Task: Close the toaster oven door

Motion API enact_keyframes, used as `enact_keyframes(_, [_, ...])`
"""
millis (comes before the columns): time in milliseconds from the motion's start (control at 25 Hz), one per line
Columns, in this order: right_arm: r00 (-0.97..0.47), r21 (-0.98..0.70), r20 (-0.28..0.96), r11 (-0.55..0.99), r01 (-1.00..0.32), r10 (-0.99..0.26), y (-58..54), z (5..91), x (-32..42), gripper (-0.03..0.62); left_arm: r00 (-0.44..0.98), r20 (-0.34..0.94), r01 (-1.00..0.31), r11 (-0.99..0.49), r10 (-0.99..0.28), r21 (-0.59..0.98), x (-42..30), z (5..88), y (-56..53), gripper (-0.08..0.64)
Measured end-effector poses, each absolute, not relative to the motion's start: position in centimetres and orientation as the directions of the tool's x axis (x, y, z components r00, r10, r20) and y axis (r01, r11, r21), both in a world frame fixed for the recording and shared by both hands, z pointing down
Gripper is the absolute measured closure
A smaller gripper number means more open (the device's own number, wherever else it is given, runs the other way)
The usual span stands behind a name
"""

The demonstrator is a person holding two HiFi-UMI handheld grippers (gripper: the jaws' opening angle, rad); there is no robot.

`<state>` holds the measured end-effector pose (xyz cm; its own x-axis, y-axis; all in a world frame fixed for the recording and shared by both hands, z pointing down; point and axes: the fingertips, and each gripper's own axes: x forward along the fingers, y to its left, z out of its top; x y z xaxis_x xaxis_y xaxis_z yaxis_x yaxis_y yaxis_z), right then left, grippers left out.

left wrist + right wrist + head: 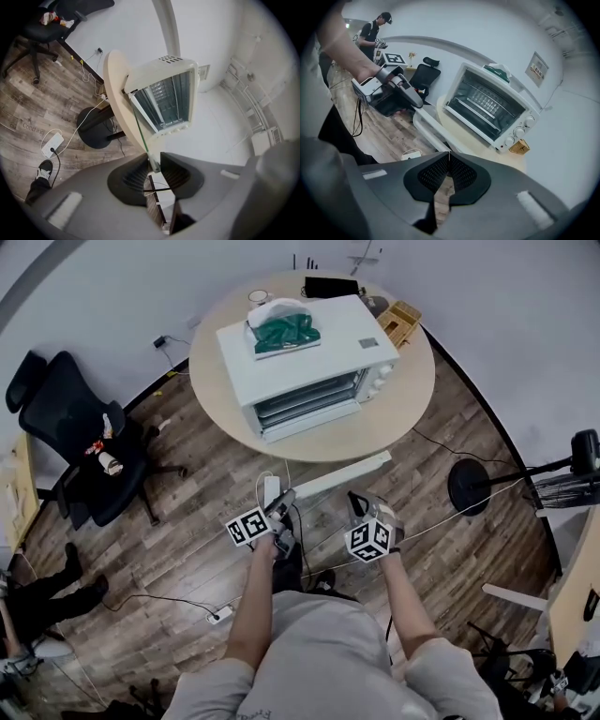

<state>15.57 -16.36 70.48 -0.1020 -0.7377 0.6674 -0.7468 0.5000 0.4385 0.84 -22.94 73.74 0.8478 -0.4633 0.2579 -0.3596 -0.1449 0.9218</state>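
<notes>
One left gripper (153, 158) clasps the oven door (342, 474).

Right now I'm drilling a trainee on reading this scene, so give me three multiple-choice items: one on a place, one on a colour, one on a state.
1. Where does the green bundle lie?
A on the floor
B on top of the toaster oven
C inside the oven

2. What colour is the office chair?
A black
B red
C white

3. How is the oven door?
A shut
B swung open
C taken off

Answers:
1 B: the bundle rests on the oven's white roof.
2 A: the chair's seat and back are black.
3 B: the door stands swung out from the oven's front, still attached.
</notes>
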Motion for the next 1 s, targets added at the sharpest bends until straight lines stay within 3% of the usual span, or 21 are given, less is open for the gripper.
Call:
enact_keyframes(760, [-0.072, 0.56, 0.631, 0.519, -0.646, -0.772, -18.7, 69.4, 15.4, 0.586, 0.866, 0.255, -0.353, -0.166, -0.43, 0.921, 0.6, 70.7, -23.9, 0.407])
enact_keyframes(1000, [-0.073, 0.593, 0.621, 0.529, -0.607, -0.781, -19.4, 69.2, 15.6, 0.541, 0.868, 0.251, -0.347, -0.161, -0.429, 0.924, 0.6, 69.3, -24.6, 0.402])
